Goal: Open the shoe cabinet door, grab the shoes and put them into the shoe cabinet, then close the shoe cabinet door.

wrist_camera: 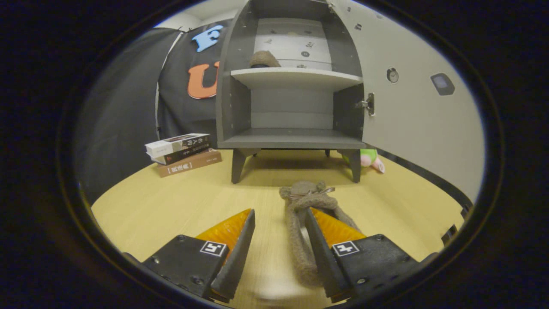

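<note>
We've got the gripper (279, 219) low over the wooden table (171, 201), fingers spread apart. The right finger sits inside the brown shoe (306, 201), which lies just in front of the shoe cabinet (291, 86). Cabinet door (411, 107) swung wide open, another shoe (264, 59) on its upper shelf, books (182, 152) stacked left of the cabinet.

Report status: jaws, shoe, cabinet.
Gripper open, right finger inside shoe. Cabinet door open; second shoe on upper shelf. Path clear.
</note>
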Demonstrator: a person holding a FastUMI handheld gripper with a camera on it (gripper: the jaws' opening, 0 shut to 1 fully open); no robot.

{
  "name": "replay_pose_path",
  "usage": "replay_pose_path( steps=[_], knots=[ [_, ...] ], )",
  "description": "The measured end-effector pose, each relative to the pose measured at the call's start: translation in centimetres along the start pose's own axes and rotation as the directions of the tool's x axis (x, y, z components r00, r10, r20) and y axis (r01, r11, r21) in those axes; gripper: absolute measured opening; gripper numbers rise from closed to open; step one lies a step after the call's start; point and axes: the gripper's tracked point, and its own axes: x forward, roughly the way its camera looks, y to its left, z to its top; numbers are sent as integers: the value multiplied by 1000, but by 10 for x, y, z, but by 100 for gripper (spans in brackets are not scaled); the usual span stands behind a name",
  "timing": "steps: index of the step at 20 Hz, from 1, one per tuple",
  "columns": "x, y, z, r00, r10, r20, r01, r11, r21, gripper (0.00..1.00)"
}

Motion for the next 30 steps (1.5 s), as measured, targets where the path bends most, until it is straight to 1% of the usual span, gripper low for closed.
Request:
replay_pose_path(
  steps=[1, 3, 4, 6, 8, 10, 13, 16, 19, 22, 25, 28, 30],
  knots=[
    [9, 1, -7, 999, 14, -39, -13, 1000, 15, 71],
    [25, -6, -24, 989, 21, -143, -11, 997, 70, 53],
    [29, -12, -21, 989, 15, -148, -1, 996, 93, 41],
    [28, -13, -20, 989, 32, -142, -16, 993, 119, 15],
    [22, -11, -19, 991, 46, -125, -32, 993, 114, 12],
    [15, -12, -19, 990, 61, -125, -48, 994, 101, 12],
    [-1, -23, -12, 995, 24, -98, -16, 997, 80, 11],
    [-28, -27, 2, 998, 31, -62, -27, 998, 60, 11],
    [-61, -26, 17, 997, 65, -36, -64, 997, 39, 11],
    [-94, -36, 42, 999, 43, 12, -43, 999, 11, 11],
    [-129, -39, 77, 995, 59, 76, -60, 998, 6, 11],
    [-157, -43, 116, 986, 61, 153, -57, 998, -28, 11],
    [-177, -42, 146, 974, 80, 214, -71, 996, -50, 11]
  ],
)
